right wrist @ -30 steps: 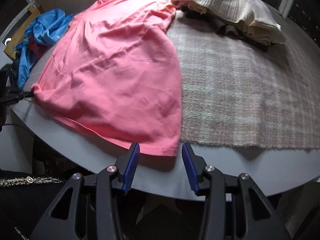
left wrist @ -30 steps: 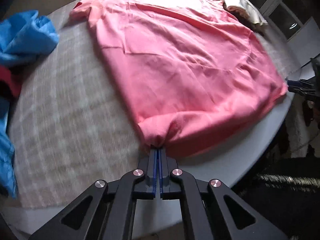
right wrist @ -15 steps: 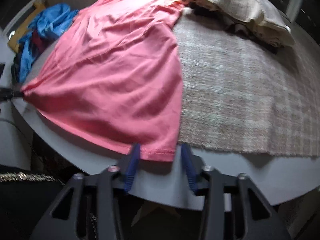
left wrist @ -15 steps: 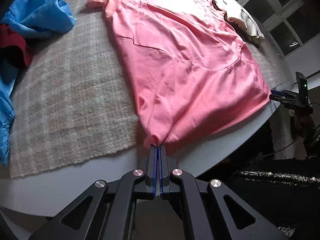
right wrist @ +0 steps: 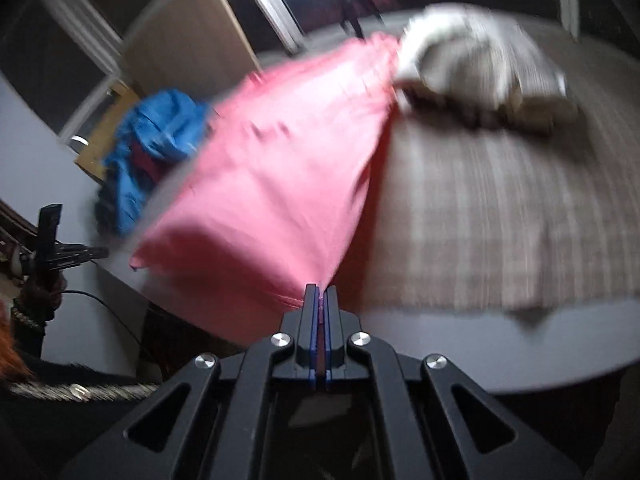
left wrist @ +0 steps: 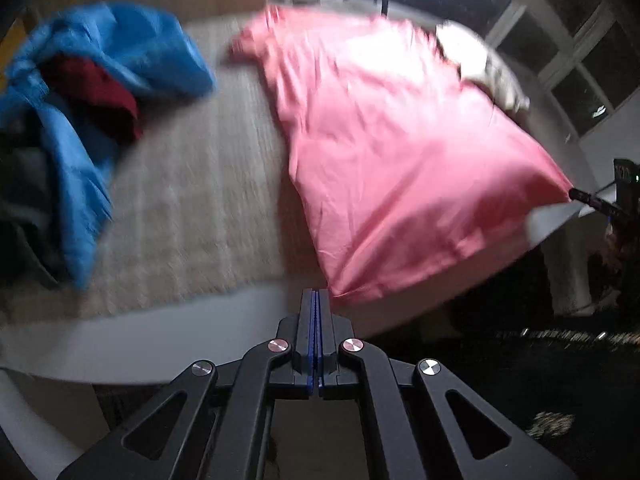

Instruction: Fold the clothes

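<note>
A pink T-shirt (left wrist: pixel 392 148) is stretched taut, its hem lifted off the round table. My left gripper (left wrist: pixel 317 294) is shut on one hem corner. My right gripper (right wrist: pixel 319 290) is shut on the other hem corner; pink cloth shows between its blue pads. The shirt (right wrist: pixel 276 184) rises from the far table edge toward both grippers. The right gripper also shows at the right edge of the left wrist view (left wrist: pixel 588 199), and the left one at the left edge of the right wrist view (right wrist: pixel 86 254). Both views are motion-blurred.
A beige plaid cloth (left wrist: pixel 192 208) covers the table (left wrist: pixel 160 340). A pile of blue and dark red clothes (left wrist: pixel 92 92) lies at the left. A folded cream garment (right wrist: pixel 476 64) lies at the far side by the shirt's collar. Windows stand behind.
The right gripper has closed on the shirt's hem corner. Both grippers have pulled back and up, lifting the hem off the table and drawing the shirt taut.
</note>
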Motion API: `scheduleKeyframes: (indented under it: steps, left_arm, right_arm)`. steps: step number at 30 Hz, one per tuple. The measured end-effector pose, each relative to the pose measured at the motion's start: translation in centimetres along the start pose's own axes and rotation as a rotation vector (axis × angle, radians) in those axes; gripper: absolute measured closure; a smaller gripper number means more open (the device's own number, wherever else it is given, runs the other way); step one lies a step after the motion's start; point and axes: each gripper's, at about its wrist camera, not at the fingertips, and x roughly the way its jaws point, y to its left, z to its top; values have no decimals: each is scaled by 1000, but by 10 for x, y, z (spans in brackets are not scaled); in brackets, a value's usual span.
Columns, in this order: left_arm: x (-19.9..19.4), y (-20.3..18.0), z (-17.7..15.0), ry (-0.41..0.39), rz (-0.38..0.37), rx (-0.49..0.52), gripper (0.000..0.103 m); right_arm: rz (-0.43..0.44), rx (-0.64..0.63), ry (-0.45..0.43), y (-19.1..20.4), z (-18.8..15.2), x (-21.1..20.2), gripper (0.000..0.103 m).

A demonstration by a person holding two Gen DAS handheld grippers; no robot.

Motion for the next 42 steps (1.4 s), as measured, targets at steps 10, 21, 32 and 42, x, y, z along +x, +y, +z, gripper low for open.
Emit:
scheduleKeyframes:
  steps: [10, 21, 32, 42]
  left_arm:
    - [34, 17, 9, 56, 8, -35, 101]
    - [12, 60, 177, -112, 75, 37, 86]
    - [102, 108, 293, -138, -8, -46, 72]
    - [126, 135, 316, -162, -71, -23, 70]
  right_arm:
    - [-168, 20, 139, -16, -6, 15, 99]
    - [2, -195, -115, 97, 163, -29, 90]
    - [203, -287, 40, 277, 370, 177, 70]
    - [138, -148, 300, 319, 410, 339, 70]
